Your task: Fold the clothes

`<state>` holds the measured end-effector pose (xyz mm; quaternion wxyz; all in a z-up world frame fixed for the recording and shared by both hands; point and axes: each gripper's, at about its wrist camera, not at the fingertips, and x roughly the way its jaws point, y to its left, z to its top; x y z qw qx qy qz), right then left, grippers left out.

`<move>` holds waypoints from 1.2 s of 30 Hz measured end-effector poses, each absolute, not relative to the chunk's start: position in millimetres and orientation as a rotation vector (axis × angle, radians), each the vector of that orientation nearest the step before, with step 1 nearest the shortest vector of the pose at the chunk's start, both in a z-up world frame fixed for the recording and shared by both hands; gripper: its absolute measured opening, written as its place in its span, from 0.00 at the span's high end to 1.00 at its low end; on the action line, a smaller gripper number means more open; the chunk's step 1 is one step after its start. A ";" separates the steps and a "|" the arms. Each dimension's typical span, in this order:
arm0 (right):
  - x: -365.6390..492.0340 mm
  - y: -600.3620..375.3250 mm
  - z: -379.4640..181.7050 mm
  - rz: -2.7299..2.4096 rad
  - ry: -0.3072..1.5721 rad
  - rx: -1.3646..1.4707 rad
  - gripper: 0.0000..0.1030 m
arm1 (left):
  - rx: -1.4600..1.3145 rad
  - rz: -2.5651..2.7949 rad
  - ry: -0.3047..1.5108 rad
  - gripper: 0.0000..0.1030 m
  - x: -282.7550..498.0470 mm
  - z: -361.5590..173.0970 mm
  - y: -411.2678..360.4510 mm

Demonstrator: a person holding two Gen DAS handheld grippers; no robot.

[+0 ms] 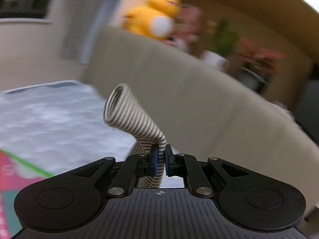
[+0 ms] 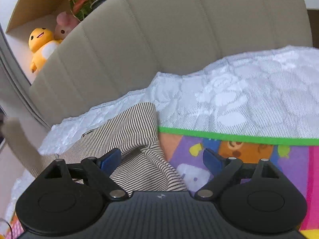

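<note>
A black-and-cream striped garment (image 2: 127, 139) lies crumpled on the bed, partly over the colourful cartoon mat (image 2: 235, 159). In the left wrist view my left gripper (image 1: 160, 162) is shut on a piece of the striped garment (image 1: 131, 117), which curls up into a tube above the blue pads and also hangs below them. The view there is blurred. In the right wrist view my right gripper (image 2: 162, 159) is open, its blue pads (image 2: 110, 160) apart over the garment's folds, with nothing pinched between them.
A white textured bedspread (image 2: 239, 99) covers the bed behind the mat's green edge. A beige padded headboard (image 2: 159, 39) rises behind it. On the shelf behind it are a yellow plush duck (image 2: 39, 45), a pink plush rabbit (image 2: 64, 26) and a potted plant (image 2: 85, 0).
</note>
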<state>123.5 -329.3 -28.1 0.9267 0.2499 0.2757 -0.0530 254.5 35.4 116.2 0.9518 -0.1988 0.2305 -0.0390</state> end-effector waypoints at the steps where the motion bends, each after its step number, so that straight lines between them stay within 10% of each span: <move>1: 122.6 -328.5 -27.3 -0.111 0.563 0.506 0.11 | -0.398 -0.111 0.479 0.92 257.1 115.5 18.1; 18: 128.3 -328.3 -32.5 -0.045 0.624 0.540 0.05 | -0.236 -0.314 0.703 0.73 270.7 28.3 -146.5; 36: 132.0 -319.7 -58.2 0.015 0.703 0.677 0.00 | -0.249 0.050 0.694 0.38 209.5 82.2 86.4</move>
